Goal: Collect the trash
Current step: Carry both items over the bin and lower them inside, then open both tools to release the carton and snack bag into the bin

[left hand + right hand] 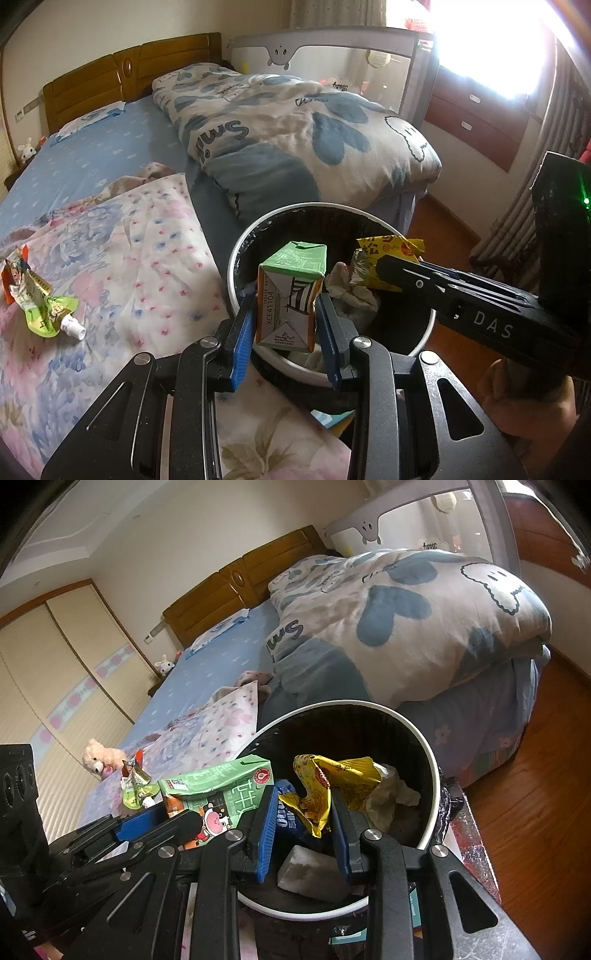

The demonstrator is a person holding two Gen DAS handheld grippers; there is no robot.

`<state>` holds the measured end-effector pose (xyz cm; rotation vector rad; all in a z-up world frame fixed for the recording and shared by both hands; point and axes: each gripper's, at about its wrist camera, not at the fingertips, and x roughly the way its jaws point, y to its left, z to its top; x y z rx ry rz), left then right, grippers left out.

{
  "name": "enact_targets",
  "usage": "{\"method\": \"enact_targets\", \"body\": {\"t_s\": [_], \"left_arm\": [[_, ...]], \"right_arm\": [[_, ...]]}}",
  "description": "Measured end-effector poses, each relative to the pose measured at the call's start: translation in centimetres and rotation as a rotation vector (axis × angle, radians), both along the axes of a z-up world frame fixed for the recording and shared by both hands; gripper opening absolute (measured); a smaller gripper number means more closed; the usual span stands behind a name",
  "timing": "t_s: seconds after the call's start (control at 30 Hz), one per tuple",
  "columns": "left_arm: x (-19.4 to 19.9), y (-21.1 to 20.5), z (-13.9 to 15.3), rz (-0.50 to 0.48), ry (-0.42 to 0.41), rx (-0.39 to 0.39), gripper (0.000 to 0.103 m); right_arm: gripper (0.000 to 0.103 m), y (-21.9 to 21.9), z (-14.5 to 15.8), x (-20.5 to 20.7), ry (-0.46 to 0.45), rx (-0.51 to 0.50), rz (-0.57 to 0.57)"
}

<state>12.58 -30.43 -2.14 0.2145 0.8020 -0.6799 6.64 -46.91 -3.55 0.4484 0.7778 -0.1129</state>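
Blue pads of my left gripper pinch the green-and-orange milk carton by its two narrow sides, upright, right over the near rim of the trash bin. My right gripper is closed on the crumpled yellow snack wrapper, which hangs above the bin's dark mouth, with white tissue at about two o'clock from it and a grey-white block below at six.

Both pieces sit over the opening, so I judge the step is the drop. To do it well I would nudge the carton a little toward twelve o'clock first, since its base looks to hover at the rim rather than the middle and could tip out onto the floral quilt. Then spread each pair of fingers fully and let the load fall clear; the wrapper is light and may cling to a pad. Releasing one side at a time keeps the two tools from knocking each other.

One more piece waits: a green squeeze pouch on the quilt, at nine o'clock from the bin.
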Motion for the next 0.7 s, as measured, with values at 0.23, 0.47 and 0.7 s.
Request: {"method": "enact_targets", "body": {"t_s": [0.23,0.47,0.7], "left_arm": [[0.28,-0.44,-0.23,-0.004,0.010,0.003,0.031],[0.33,-0.69,-0.26,-0.020,0.024,0.005,0.032],[0.03,-0.03,-0.05,-0.008,0.023,-0.003,0.041]], "right_arm": [[0.031,-0.10,-0.06,0.13,0.005,0.000,0.002],[0.031,-0.32,-0.12,0.25,0.018,-0.004,0.007],[0.043,-0.61,0.01,0.26,0.022,0.005,-0.002]]}}
